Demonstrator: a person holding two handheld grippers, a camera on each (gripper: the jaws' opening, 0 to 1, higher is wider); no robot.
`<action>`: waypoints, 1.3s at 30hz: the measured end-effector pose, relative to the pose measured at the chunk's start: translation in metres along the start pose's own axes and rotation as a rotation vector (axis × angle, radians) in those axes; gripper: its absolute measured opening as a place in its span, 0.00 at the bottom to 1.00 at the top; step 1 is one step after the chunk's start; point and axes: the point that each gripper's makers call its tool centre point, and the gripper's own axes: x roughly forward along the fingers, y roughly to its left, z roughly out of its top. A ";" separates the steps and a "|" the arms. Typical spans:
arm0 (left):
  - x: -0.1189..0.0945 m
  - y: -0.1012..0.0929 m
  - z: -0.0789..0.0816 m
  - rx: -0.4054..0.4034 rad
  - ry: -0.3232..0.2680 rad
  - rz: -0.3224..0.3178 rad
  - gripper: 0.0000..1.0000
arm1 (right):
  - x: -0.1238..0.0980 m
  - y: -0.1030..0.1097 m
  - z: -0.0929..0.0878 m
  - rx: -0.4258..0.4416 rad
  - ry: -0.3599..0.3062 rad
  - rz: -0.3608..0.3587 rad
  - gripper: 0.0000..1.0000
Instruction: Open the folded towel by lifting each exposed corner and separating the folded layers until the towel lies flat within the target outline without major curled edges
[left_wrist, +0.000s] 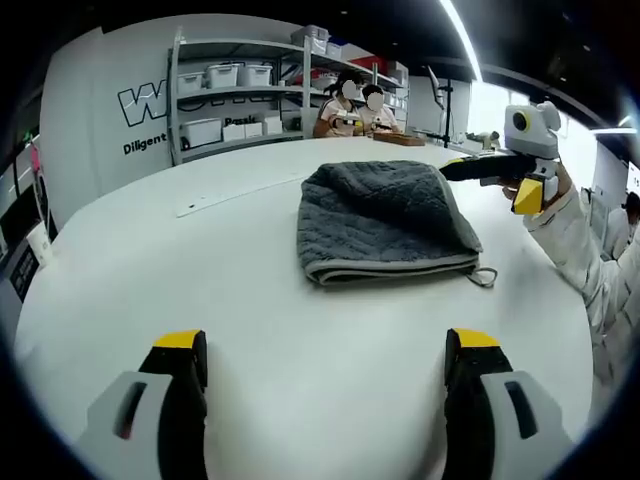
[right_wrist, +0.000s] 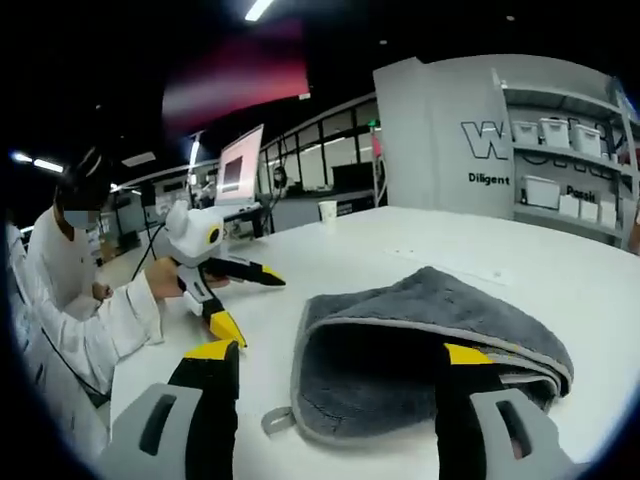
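The right gripper (right_wrist: 338, 362) stands with its two yellow-tipped jaws spread wide apart, low over the white table (right_wrist: 420, 235), bracketing the near edge of the folded grey towel (right_wrist: 430, 345), whose upper layer arches up so that a dark gap opens between the layers. A small hanging loop (right_wrist: 277, 421) projects from the towel's near corner beside the left jaw. To the left, a person in white sleeves holds another gripper (right_wrist: 235, 300) above the table, well apart from the towel.
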 end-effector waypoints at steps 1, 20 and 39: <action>0.000 0.000 0.000 -0.001 0.000 0.000 0.98 | 0.002 0.002 -0.001 -0.007 0.005 0.006 0.73; 0.000 -0.001 0.001 -0.002 -0.003 -0.003 0.97 | 0.032 0.031 -0.025 -0.119 0.083 0.073 0.29; 0.000 0.000 0.001 0.001 -0.002 -0.001 0.97 | 0.031 0.023 -0.024 -0.178 0.058 0.047 0.00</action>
